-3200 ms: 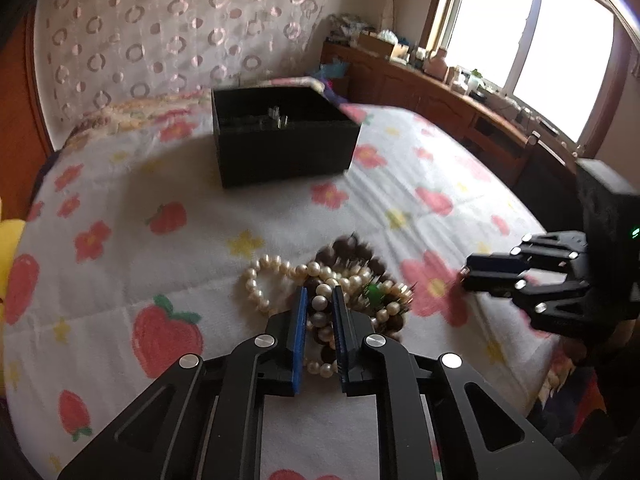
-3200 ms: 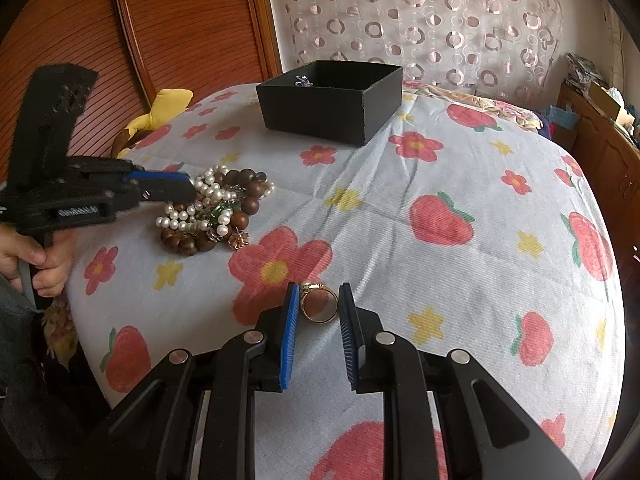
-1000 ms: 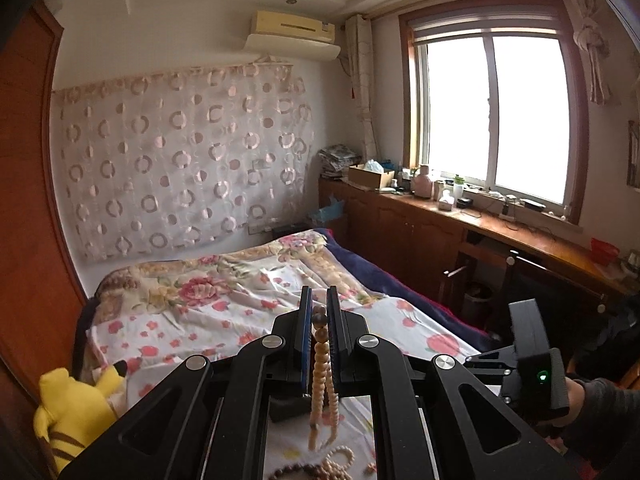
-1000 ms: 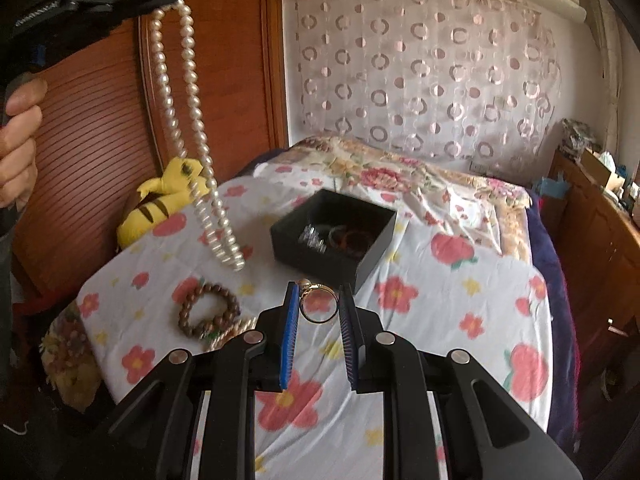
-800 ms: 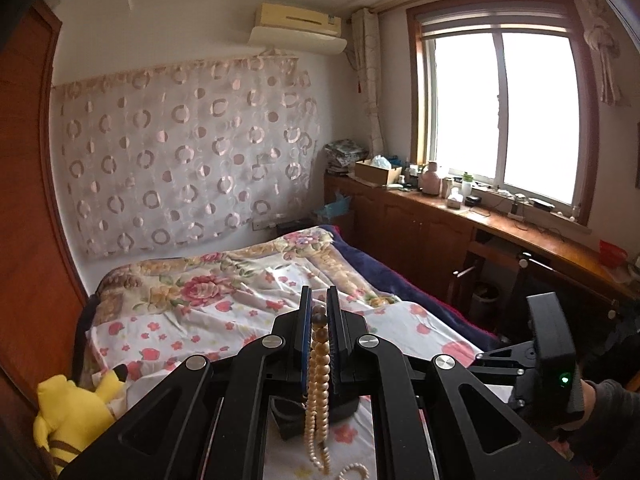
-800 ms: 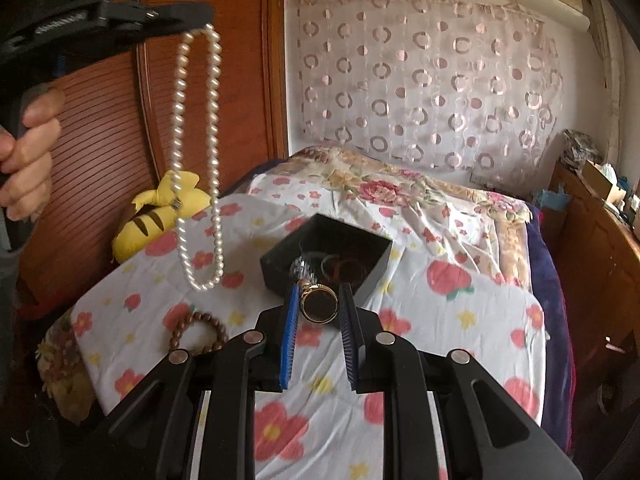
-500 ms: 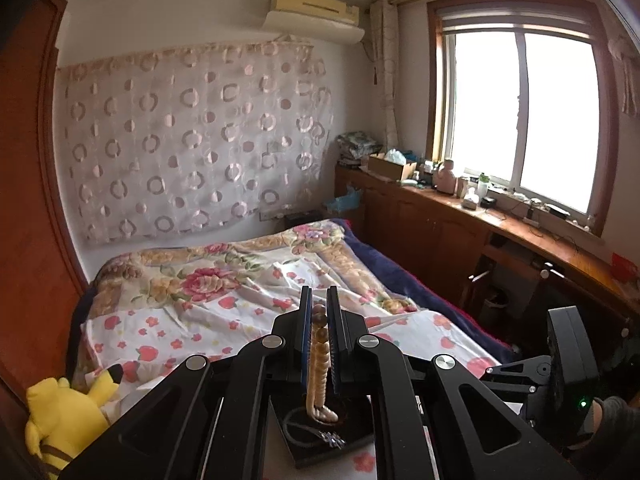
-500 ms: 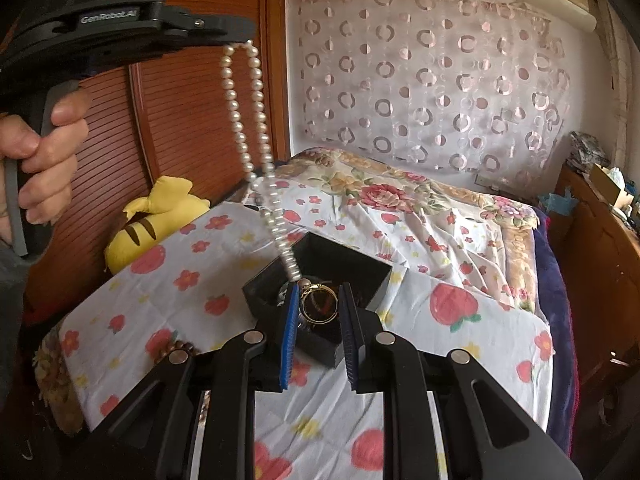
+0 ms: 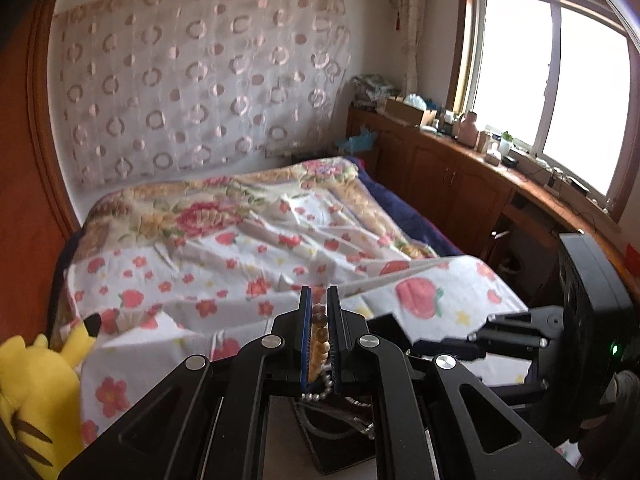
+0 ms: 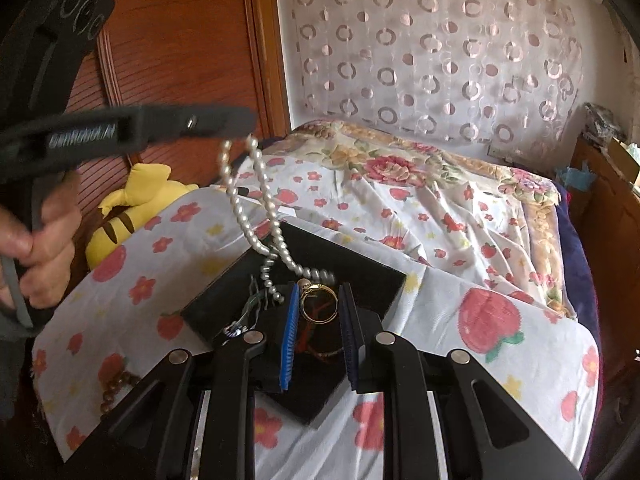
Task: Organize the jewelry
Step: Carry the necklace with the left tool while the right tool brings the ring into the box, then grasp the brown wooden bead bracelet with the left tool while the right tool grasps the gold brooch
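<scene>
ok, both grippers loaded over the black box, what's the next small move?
Probably lower the left gripper a little, then open its jaws: the white pearl necklace already trails into the open black box. The right gripper holds the gold ring above it.

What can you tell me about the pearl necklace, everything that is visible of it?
The pearl necklace is a strand of round, glossy white beads, pearl-like in look. The left gripper is shut on its top, so it hangs down as a long loop of two strands. The lower end reaches into the open black box on the bed and curls there among other jewelry; whether it rests on the bottom is hard to tell. In the left wrist view, the beads between the pads look cream to brown.
</scene>
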`<state>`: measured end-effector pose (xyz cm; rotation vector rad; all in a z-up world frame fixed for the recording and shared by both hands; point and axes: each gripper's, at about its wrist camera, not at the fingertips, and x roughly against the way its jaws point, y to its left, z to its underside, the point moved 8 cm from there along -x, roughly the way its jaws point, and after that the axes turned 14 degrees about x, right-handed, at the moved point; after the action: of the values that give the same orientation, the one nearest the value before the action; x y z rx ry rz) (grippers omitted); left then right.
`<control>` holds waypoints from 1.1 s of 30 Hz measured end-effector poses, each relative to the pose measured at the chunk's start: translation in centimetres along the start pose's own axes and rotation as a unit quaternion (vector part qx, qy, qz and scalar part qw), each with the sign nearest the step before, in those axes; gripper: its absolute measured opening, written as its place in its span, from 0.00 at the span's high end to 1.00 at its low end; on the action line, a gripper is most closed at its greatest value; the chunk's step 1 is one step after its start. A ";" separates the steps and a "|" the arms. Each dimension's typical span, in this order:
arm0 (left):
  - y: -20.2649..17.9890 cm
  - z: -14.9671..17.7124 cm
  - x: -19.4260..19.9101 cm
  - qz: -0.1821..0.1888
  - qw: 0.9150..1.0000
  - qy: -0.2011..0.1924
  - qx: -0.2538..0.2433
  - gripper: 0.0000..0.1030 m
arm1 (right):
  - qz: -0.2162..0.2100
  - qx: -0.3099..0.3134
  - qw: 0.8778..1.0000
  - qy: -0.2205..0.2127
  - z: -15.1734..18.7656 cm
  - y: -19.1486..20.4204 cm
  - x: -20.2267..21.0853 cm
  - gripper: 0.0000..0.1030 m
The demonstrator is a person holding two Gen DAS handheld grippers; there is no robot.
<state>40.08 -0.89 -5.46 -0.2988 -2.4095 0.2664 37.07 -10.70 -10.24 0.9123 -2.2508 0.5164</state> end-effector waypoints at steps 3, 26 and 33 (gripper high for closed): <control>0.9 0.8 -0.5 -0.005 1.000 0.006 0.006 0.93 | 0.005 0.000 1.000 0.000 -0.3 -0.3 -0.8 0.76; 3.4 13.6 8.4 -0.055 0.998 -0.009 0.025 0.20 | -0.023 0.004 0.999 0.022 10.0 8.9 6.9 0.62; 3.7 17.1 10.8 -0.066 0.997 -0.002 0.033 0.20 | -0.047 -0.009 0.998 0.034 13.0 12.5 7.6 0.62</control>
<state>21.40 3.83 -12.58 -0.1079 -2.4068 0.2871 18.41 -13.06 -15.62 0.9704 -2.1372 0.4764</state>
